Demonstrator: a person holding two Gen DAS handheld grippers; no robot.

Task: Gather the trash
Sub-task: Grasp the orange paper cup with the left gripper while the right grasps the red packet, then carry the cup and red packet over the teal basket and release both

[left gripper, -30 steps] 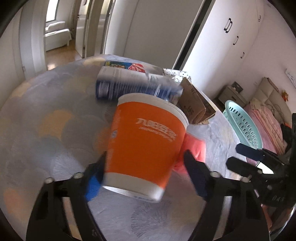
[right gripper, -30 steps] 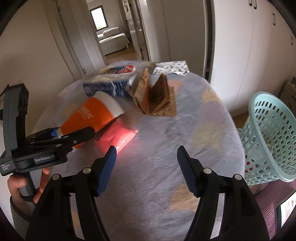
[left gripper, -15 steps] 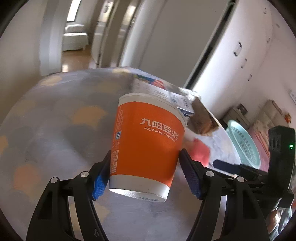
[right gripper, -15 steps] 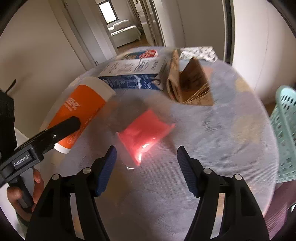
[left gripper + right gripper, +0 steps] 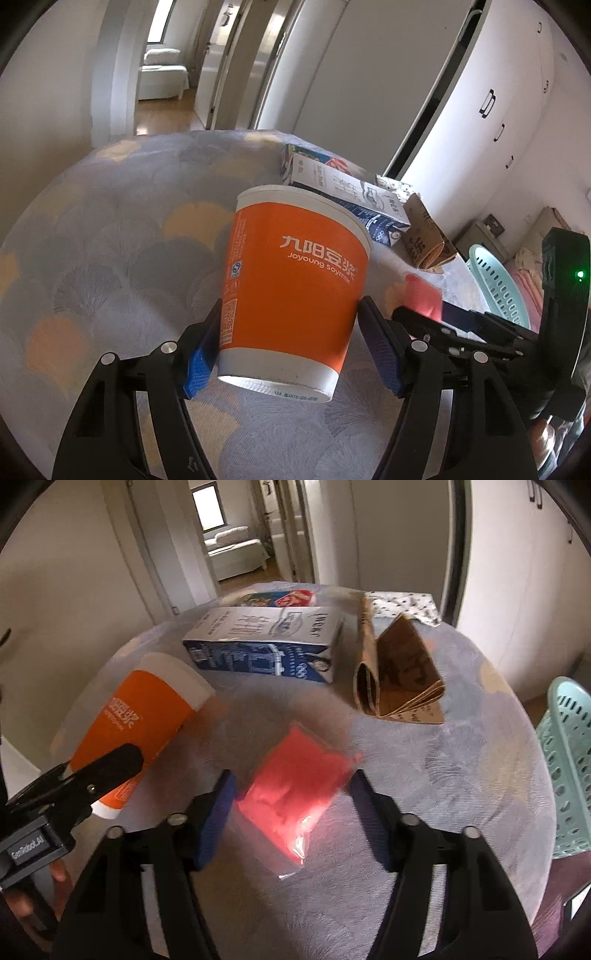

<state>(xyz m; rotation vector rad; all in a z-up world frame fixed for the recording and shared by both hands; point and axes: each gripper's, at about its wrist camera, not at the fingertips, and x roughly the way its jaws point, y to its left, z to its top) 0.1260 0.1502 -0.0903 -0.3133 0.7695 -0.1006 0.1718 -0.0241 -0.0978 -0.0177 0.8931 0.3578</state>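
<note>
My left gripper (image 5: 291, 354) is shut on an orange and white paper soymilk cup (image 5: 295, 288) and holds it tilted above the table; the cup also shows in the right wrist view (image 5: 136, 731). My right gripper (image 5: 291, 794) is open, its fingers on either side of a red plastic packet (image 5: 299, 790) lying on the table. The packet also shows in the left wrist view (image 5: 421, 295). A blue and white milk carton (image 5: 266, 646) lies on its side behind it, with a folded brown paper bag (image 5: 399, 679) to its right.
The round table has a grey patterned cloth (image 5: 443, 768). A teal perforated basket (image 5: 569, 760) stands off the table's right edge. A flat colourful box (image 5: 277, 600) and a dotted white paper (image 5: 406, 603) lie at the far side. White cupboards (image 5: 498, 110) stand behind.
My left gripper closed on the orange cup and lifted it off the table. My right gripper moved forward and down until its fingers straddle the red packet.
</note>
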